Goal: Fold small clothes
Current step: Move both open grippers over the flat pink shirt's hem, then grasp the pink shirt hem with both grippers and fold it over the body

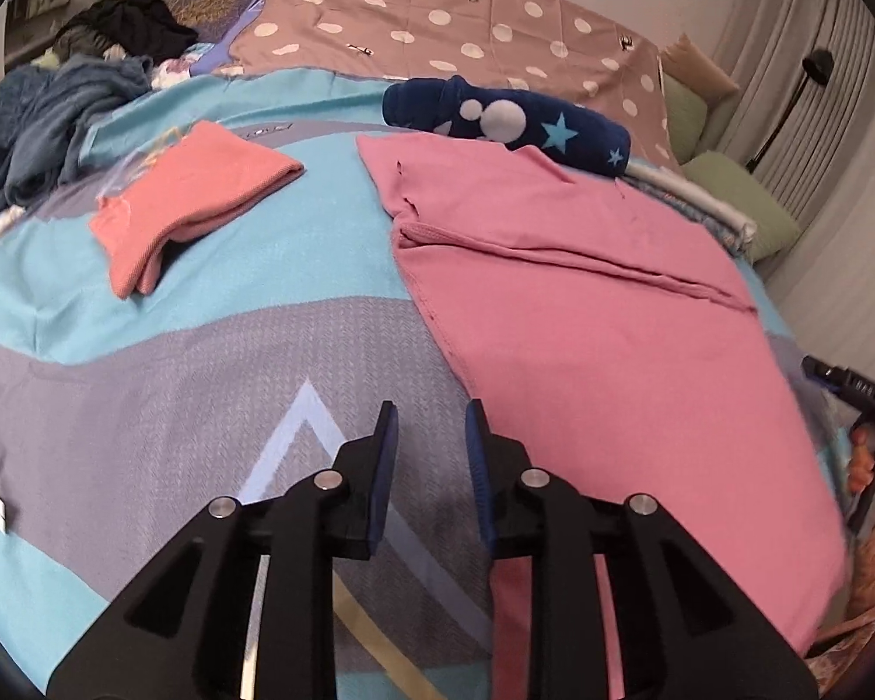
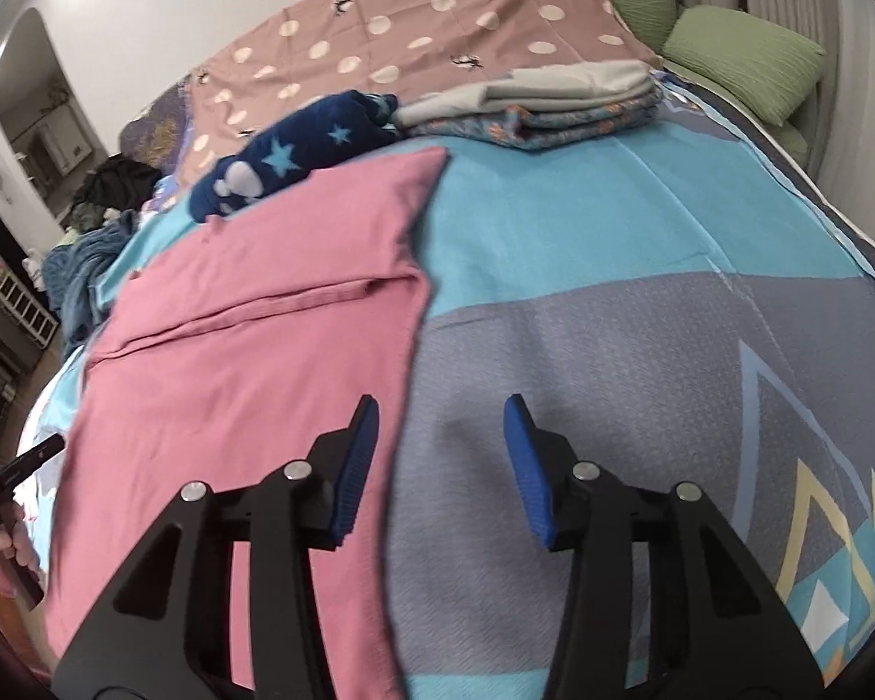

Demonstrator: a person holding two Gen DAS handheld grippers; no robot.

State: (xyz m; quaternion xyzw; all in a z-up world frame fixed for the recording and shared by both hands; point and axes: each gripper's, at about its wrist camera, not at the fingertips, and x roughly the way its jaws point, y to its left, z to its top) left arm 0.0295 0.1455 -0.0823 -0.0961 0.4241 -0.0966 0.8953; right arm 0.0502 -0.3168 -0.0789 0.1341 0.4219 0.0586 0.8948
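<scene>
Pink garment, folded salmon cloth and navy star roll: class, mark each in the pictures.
Pink garment (image 1: 612, 315), left wrist view, its flat middle.
Folded salmon cloth (image 1: 186, 204), left wrist view, its top layer.
Navy star roll (image 2: 297, 163), right wrist view, its middle.

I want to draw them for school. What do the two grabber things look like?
Both are black. The left gripper and the right gripper each have two angular arms with cut-out slots, round silver bolts, and flat fingers faced with ridged blue pads. No cables or sleeves show.
</scene>
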